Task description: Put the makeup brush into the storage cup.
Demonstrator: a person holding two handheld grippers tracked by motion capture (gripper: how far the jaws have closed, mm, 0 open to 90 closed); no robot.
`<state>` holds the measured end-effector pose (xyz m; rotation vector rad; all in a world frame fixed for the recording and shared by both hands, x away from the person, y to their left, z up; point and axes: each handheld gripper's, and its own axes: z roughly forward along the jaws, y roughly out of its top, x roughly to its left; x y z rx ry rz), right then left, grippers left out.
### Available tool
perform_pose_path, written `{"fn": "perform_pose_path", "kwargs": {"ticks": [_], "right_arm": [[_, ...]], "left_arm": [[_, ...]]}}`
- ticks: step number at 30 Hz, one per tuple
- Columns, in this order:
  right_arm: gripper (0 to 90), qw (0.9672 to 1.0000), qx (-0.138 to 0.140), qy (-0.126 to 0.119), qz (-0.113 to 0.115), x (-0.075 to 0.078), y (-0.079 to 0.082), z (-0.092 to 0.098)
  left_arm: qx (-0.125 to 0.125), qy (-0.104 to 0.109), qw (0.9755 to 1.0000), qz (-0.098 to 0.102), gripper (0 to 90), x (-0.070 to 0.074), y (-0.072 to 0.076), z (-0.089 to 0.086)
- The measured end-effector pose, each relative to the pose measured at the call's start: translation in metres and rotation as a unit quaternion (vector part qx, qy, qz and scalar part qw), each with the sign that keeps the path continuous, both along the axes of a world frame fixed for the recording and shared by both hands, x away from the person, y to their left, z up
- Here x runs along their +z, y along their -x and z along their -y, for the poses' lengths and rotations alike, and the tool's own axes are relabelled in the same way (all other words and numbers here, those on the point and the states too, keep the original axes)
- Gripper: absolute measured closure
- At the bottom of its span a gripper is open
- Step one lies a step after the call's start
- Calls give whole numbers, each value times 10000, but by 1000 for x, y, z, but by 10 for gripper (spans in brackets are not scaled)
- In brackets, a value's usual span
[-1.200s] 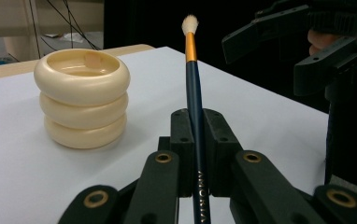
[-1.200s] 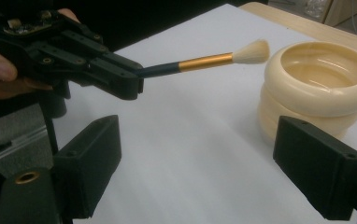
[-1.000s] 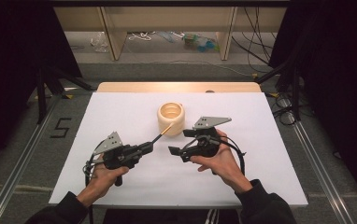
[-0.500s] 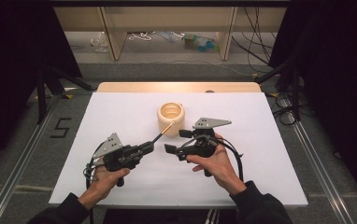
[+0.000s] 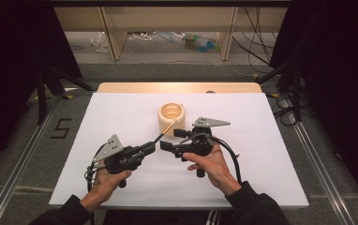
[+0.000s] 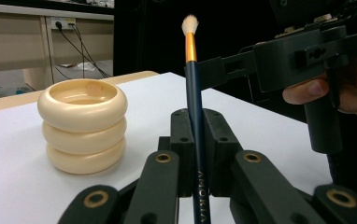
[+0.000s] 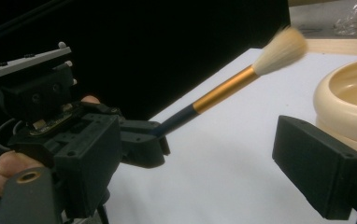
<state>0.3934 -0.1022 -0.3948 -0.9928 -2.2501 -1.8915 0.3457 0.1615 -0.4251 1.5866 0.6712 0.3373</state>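
Note:
A makeup brush (image 5: 165, 133) with a dark blue handle, gold ferrule and pale bristles is held in my left gripper (image 5: 152, 144), which is shut on its handle. In the left gripper view the brush (image 6: 194, 88) rises straight up between the black jaws (image 6: 199, 122). A cream ribbed holder (image 5: 171, 114) stands just beyond the bristles. My right gripper (image 5: 171, 139) faces left with its jaws wide open and nothing in them, close beside the brush shaft. In the right gripper view the brush (image 7: 218, 91) slants up toward the holder (image 7: 349, 107), gripped by the left gripper (image 7: 160, 129).
The white table top (image 5: 261, 154) has bare room on all sides of the hands. A wooden strip (image 5: 177, 87) runs along its far edge. Metal rails (image 5: 317, 159) flank the table, and cables (image 5: 285, 112) lie at the far right.
My right gripper has edged a little to the left, closer to the brush. The left gripper and the brush have stayed put.

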Motion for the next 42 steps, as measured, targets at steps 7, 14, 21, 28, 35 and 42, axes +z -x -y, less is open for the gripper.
{"fn": "perform_pose_path", "kwargs": {"ticks": [7,14,21,28,35,42], "right_arm": [[186,9999,20,-96,-21,0,-1,-5],[257,9998,31,-195,53,-4,-6,-8],[351,9988,131,-449,-136,-5,-7,-11],[437,9973,167,-680,-226,-5,-7,-12],[496,9957,185,-810,-415,-5,-7,-12],[546,9945,212,-926,-447,-6,-7,-13]], "left_arm": [[-9,-19,10000,36,833,1,1,1],[-10,-16,10000,63,833,0,1,2],[-19,51,9999,121,832,2,3,3],[-12,87,9999,144,832,4,5,4],[-13,88,9997,217,832,5,5,4],[-25,104,9996,263,833,6,6,4]]}}
